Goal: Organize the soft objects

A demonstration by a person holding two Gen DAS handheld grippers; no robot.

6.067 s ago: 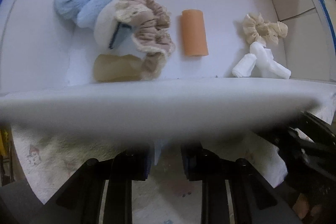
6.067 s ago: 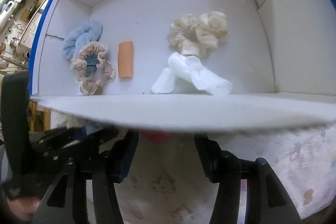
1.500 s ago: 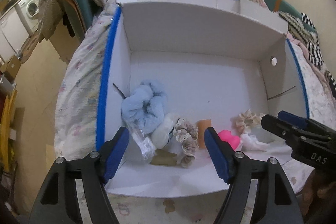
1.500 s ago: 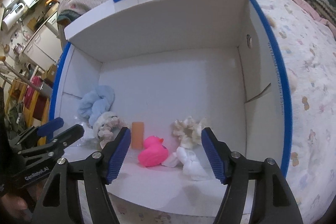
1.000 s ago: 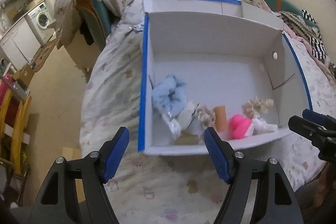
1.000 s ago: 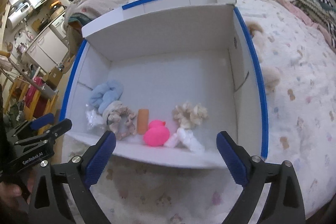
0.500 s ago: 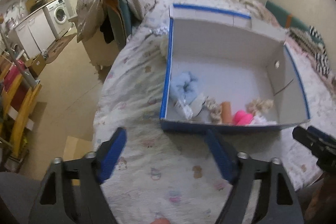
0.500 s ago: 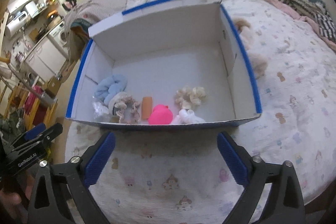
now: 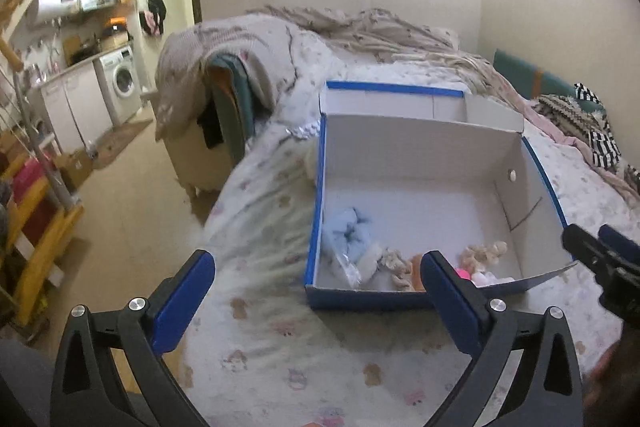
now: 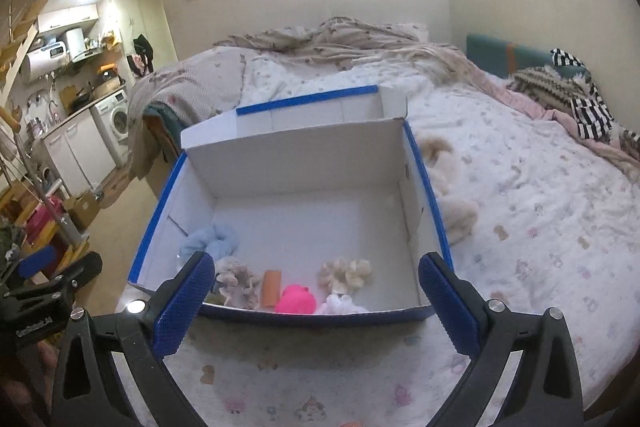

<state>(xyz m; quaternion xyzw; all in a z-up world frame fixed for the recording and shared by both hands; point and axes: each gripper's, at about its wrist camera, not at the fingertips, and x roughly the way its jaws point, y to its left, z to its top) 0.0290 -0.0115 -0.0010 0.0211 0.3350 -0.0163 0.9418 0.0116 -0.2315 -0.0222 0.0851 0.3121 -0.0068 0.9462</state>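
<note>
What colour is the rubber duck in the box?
Bright pink; the rubber duck shows best in the right wrist view.

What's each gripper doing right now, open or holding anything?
Left gripper: open, holding nothing, above the bed in front of the box.
Right gripper: open, holding nothing.

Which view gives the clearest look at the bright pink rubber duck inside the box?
The right wrist view: the bright pink rubber duck shows unobstructed. In the left wrist view only a sliver peeks past that gripper's finger.

We're in a small home: a rumpled bed with patterned white sheets [image 10: 520, 227] near us, a white front-loading washing machine [image 9: 122, 83] far left.
</note>
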